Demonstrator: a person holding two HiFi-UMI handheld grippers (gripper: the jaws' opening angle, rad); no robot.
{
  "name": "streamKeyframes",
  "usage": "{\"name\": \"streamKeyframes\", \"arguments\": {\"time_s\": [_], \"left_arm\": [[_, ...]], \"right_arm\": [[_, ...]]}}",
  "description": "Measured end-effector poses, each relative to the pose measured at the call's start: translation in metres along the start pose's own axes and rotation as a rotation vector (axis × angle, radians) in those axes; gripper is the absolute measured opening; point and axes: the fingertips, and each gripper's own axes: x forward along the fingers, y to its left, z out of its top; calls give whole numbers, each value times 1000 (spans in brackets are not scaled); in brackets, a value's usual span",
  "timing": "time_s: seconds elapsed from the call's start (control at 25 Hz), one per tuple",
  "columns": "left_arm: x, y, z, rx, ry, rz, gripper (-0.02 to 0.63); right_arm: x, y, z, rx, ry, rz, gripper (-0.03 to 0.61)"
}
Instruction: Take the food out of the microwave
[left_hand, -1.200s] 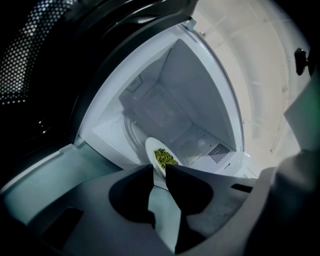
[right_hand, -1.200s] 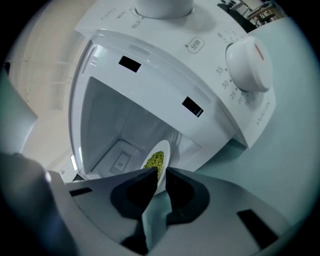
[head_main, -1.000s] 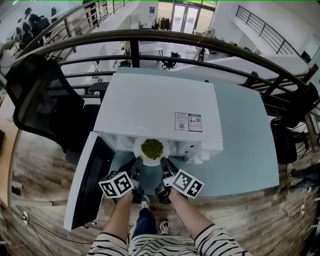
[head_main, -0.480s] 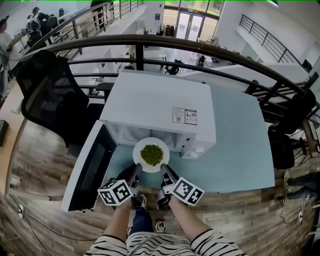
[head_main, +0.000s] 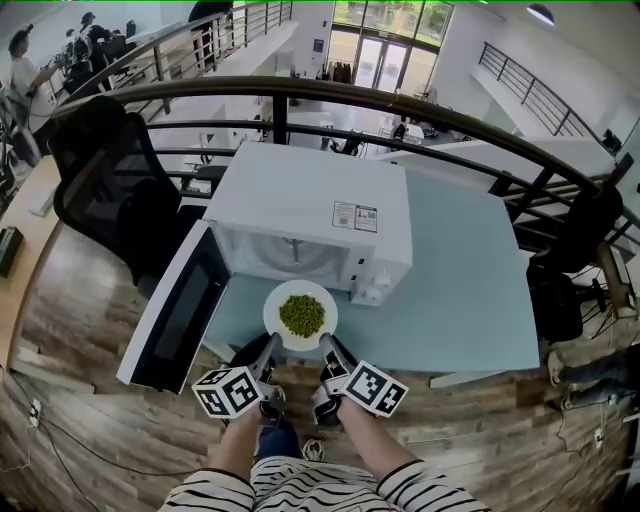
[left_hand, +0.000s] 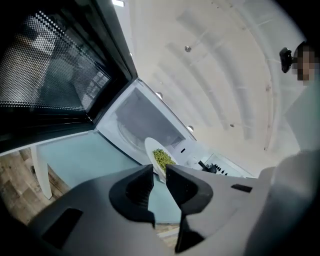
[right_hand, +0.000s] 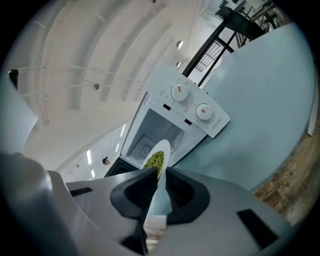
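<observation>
tabletop (head_main: 460, 290) under level plate (head_main: 272, 316)

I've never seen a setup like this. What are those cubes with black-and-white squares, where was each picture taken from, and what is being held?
There is no robot here: a person in striped sleeves holds hand-held tongs in each hand; the patterned cubes are part of them. The wide picture comes from a camera on the person's head, looking down; the other two from cameras riding on the tongs. The left tongs and right tongs each pinch the near rim of a white round plate of green peas, held in front of the white microwave oven, whose white-framed door stands open, on a pale blue table.
</observation>
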Motion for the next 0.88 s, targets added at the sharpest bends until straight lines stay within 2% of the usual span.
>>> {"name": "streamKeyframes", "arguments": {"time_s": [0.48, 0.88], "left_arm": [[-45, -31, -19, 14, -43, -9, 92], [-81, -39, -38, 16, -60, 1, 92]], "right_arm": [[-51, 15, -14, -14, 19, 46, 66], [-80, 19, -40, -12, 43, 64, 66]]}}
